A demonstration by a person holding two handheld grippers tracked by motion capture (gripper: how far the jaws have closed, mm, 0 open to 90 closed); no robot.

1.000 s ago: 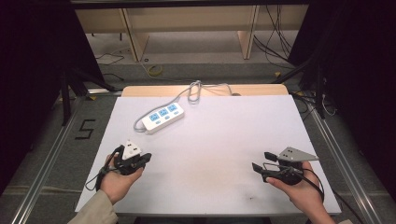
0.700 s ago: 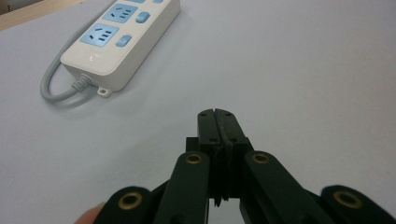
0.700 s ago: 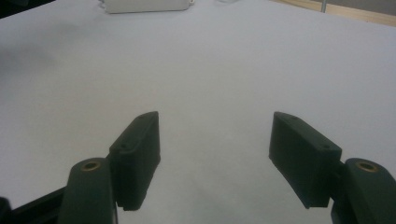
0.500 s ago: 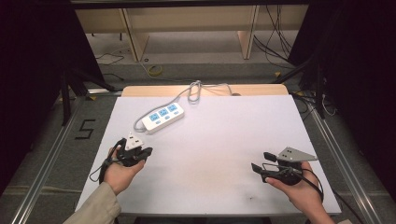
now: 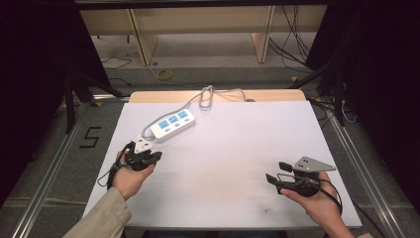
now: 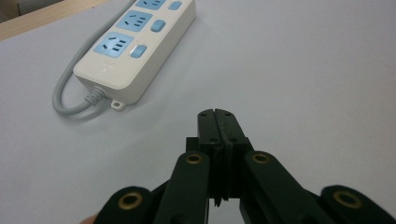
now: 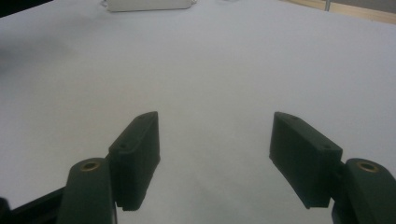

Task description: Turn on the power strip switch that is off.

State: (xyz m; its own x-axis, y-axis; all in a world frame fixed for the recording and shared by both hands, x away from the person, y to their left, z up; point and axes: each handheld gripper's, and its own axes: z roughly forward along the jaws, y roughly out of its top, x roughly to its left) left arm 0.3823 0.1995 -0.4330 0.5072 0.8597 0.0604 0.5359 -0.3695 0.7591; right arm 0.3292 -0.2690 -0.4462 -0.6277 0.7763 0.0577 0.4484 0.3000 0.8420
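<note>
My left tool (image 6: 218, 122), jaws pressed together and empty, sits just short of the white plastic power strip with blue sockets (image 5: 172, 124), whose long axis runs diagonally away across the white counter (image 5: 237, 148). My right tool (image 7: 212, 154) gapes empty, well apart.

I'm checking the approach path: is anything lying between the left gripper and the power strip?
Nothing visible. Bare white table lies between the shut left gripper and the power strip; only the strip's own grey cord loops at its near end.
</note>
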